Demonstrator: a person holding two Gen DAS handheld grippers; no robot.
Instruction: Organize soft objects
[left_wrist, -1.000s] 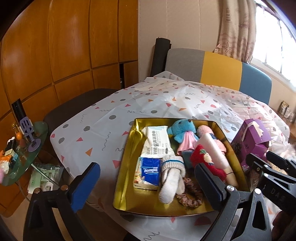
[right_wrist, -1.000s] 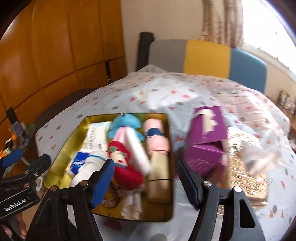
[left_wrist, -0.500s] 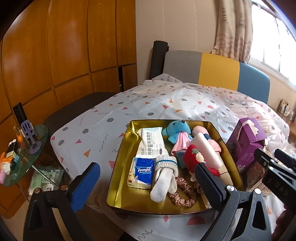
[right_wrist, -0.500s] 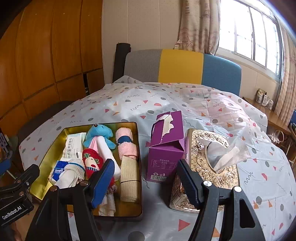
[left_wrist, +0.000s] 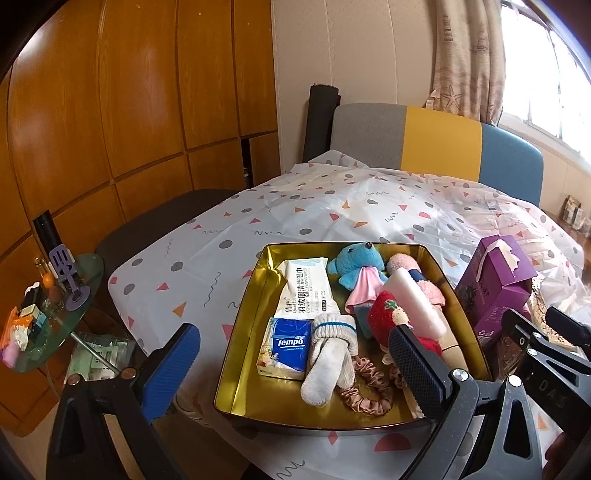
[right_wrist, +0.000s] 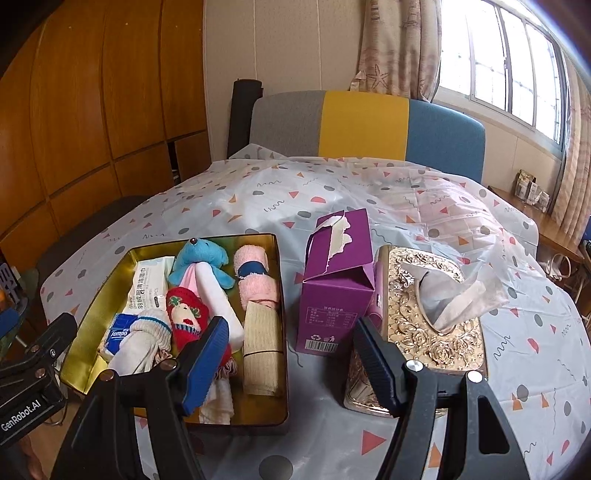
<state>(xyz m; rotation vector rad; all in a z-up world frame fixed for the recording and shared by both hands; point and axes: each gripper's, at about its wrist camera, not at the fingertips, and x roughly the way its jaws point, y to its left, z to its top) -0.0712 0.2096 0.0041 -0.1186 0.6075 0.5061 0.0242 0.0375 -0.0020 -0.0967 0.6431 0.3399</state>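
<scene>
A gold tin tray (left_wrist: 243, 373) (right_wrist: 92, 317) sits at the table's near edge, filled with soft things: a blue plush toy (left_wrist: 356, 260) (right_wrist: 201, 254), a wet-wipe pack (left_wrist: 304, 288), a Tempo tissue pack (left_wrist: 290, 343), a white sock (left_wrist: 328, 358), a red knitted doll (right_wrist: 183, 314), a rolled pink towel (right_wrist: 255, 273), a beige folded cloth (right_wrist: 262, 350) and a pink scrunchie (left_wrist: 365, 391). My left gripper (left_wrist: 291, 373) is open and empty, in front of the tray. My right gripper (right_wrist: 291, 362) is open and empty, before the tray's right edge.
A purple carton (right_wrist: 338, 280) stands right of the tray, beside a gold embossed tissue box (right_wrist: 424, 321). A patterned tablecloth (right_wrist: 332, 192) covers the table. A grey, yellow and blue chair (right_wrist: 365, 125) is behind. A small glass side table (left_wrist: 48, 306) with clutter stands at left.
Both grippers have pulled back and risen from the tray, so more of the table shows. Both stay open and empty.
</scene>
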